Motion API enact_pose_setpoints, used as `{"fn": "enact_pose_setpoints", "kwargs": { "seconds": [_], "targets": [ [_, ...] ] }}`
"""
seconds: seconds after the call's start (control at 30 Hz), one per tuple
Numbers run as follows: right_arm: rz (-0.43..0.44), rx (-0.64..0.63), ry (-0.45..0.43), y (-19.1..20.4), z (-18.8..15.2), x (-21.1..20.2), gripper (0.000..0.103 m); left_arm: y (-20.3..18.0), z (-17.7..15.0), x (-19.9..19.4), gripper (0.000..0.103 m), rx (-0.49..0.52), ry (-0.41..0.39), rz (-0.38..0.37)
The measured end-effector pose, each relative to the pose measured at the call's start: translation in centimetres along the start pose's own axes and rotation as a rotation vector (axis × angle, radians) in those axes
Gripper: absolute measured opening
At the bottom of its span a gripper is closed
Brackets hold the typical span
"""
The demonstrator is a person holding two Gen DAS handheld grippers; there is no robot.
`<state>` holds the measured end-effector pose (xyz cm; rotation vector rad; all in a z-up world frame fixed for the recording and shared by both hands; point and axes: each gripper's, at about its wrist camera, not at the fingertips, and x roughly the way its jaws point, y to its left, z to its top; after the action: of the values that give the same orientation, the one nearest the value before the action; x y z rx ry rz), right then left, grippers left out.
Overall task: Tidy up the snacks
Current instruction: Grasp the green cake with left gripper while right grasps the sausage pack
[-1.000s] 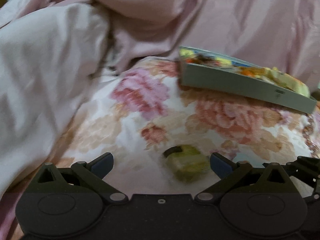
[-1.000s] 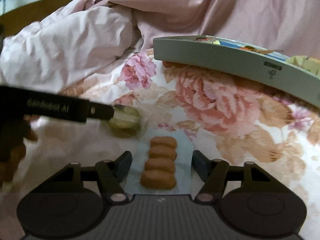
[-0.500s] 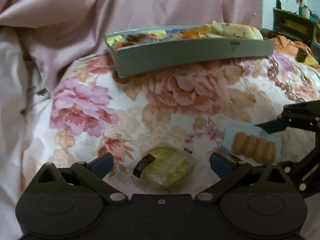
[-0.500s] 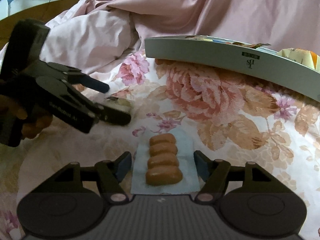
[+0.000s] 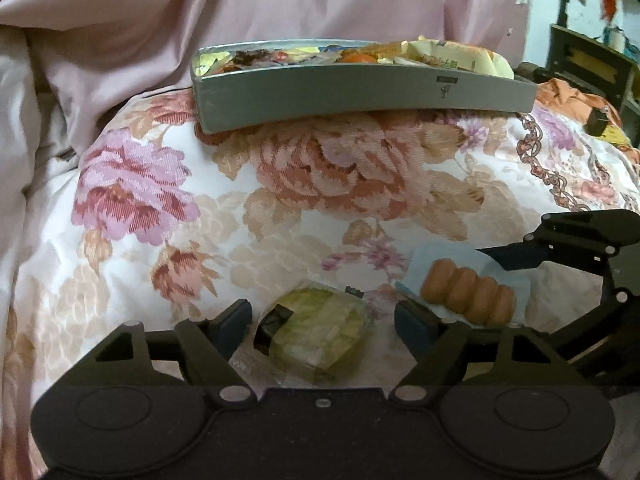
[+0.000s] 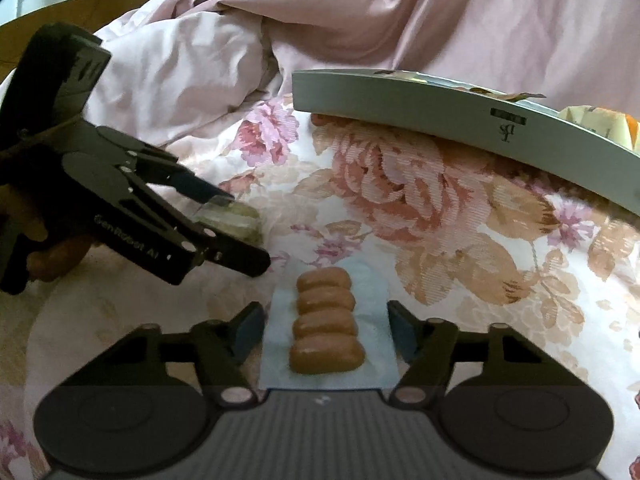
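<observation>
A green snack in clear wrap (image 5: 316, 332) lies on the floral bedspread between my left gripper's (image 5: 324, 326) fingers. Its jaws are closing, and a small gap shows on each side. A pale blue pack of brown sausage-shaped rolls (image 6: 326, 328) lies flat between my right gripper's (image 6: 326, 334) fingers. Those jaws are closing too, with the pads at the wrapper's edges. The right wrist view has my left gripper (image 6: 242, 230) around the green snack (image 6: 246, 216). A grey tray (image 5: 360, 92) holding several wrapped snacks sits further back on the bed.
A crumpled pink duvet (image 5: 120, 20) rises at the left and behind the tray (image 6: 440, 116). The floral bedspread (image 5: 320, 184) lies bare between tray and grippers. Orange cloth (image 5: 568, 96) and dark furniture (image 5: 588, 60) stand far right. A hand (image 6: 52, 260) holds the left gripper.
My left gripper swung right, bringing the tray to the centre of its view, and its jaws have narrowed around the green snack. The right gripper stayed over the roll pack.
</observation>
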<state>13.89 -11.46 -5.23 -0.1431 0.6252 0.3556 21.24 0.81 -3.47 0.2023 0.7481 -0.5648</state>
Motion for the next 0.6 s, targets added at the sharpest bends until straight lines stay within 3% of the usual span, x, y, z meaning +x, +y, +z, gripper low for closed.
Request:
{"fn": "enact_pose_setpoints", "kwargs": {
  "seconds": [0.03,0.1,0.13,0.4,0.5,0.6],
  "targets": [
    [0.0,0.003,0.004,0.0,0.0,-0.1,0.067,-0.4,-0.1,-0.1,0.077,-0.006,0.003,0.017],
    [-0.004,0.003,0.011,-0.1,-0.1,-0.4,0.067,-1.1,-0.4,-0.3,0.063,-0.034,0.029,0.047],
    [-0.01,0.001,0.016,0.0,-0.2,-0.5,0.067,-1.4,-0.5,-0.5,0.062,-0.059,0.03,0.062],
    [-0.007,0.047,0.078,-0.3,-1.0,-2.7,0.066,-4.0,-1.6,-2.6,0.063,-0.218,0.048,0.116],
    [-0.004,0.053,0.092,-0.3,-1.6,-3.9,0.066,-5.2,-2.2,-3.3,0.064,-0.219,0.039,0.129],
    [-0.016,0.032,0.089,0.0,-2.3,-4.9,0.068,-5.8,-2.3,-3.2,0.073,-0.2,0.032,0.134]
  ]
}}
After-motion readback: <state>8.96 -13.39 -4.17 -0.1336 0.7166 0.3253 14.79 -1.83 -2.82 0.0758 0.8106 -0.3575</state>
